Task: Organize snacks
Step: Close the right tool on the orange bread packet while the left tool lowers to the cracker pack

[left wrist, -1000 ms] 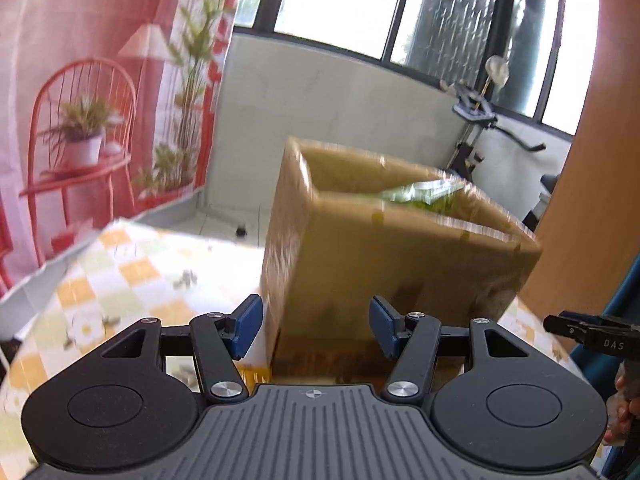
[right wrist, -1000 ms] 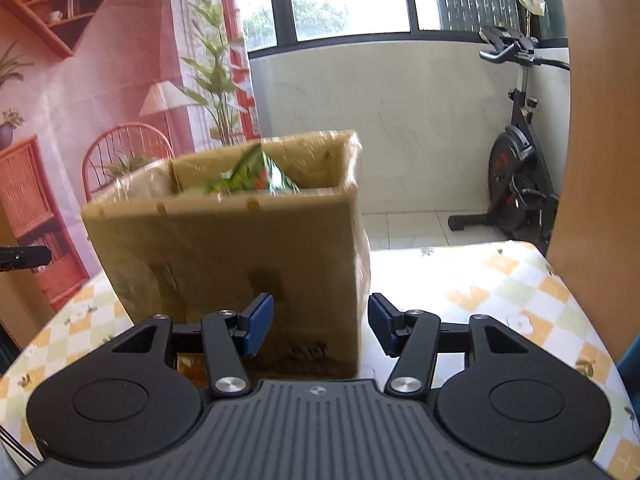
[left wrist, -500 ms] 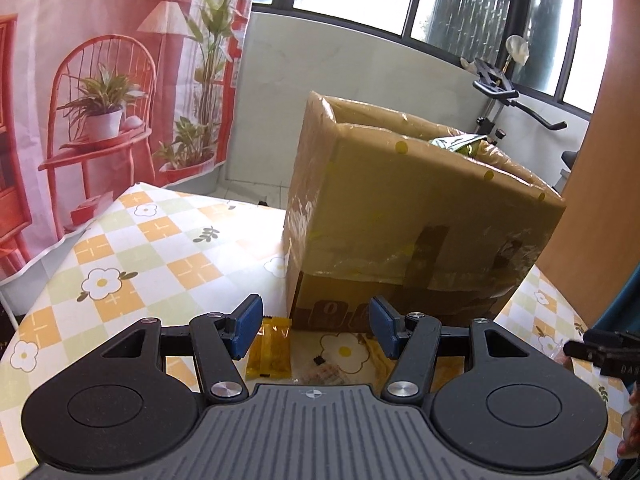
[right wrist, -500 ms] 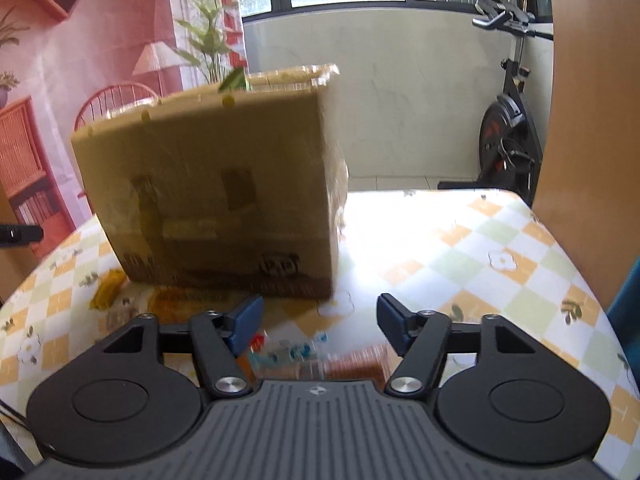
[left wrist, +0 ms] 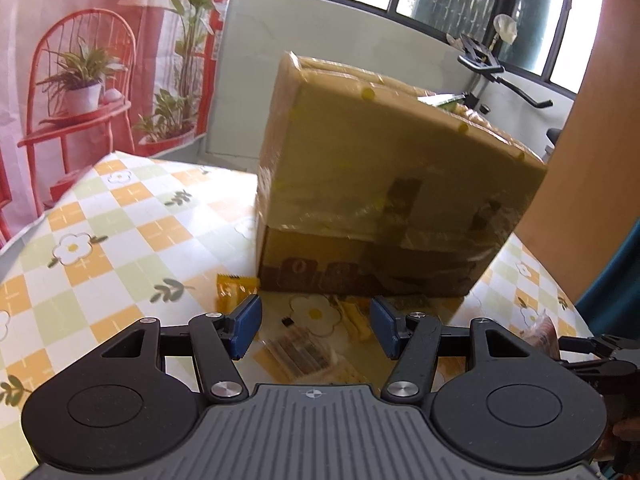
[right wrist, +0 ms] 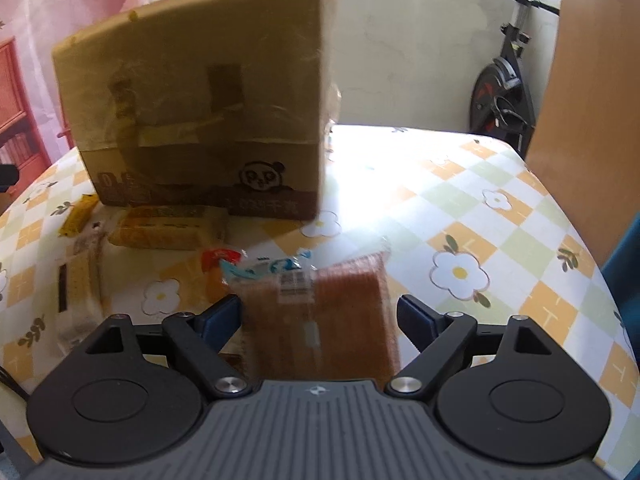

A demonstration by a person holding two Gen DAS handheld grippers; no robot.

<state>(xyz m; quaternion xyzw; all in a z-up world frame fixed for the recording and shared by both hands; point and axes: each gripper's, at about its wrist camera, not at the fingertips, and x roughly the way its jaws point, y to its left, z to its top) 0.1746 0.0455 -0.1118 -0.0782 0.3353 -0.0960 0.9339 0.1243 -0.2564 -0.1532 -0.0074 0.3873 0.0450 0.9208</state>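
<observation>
Room standing around a checked table

A flower-print tablecloth [right wrist: 500, 216] is covering the table — an exercise bike [right wrist: 504, 92] is standing by the white wall, a red printed backdrop [left wrist: 92, 80] is hanging at left, daylight is coming through windows [left wrist: 448, 0].

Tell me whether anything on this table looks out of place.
Yes. Several snack packs lie loose on the table in front of the box instead of inside it: a yellow bar, a long yellow pack and a brown wafer pack between the opening right tool's fingers.
</observation>
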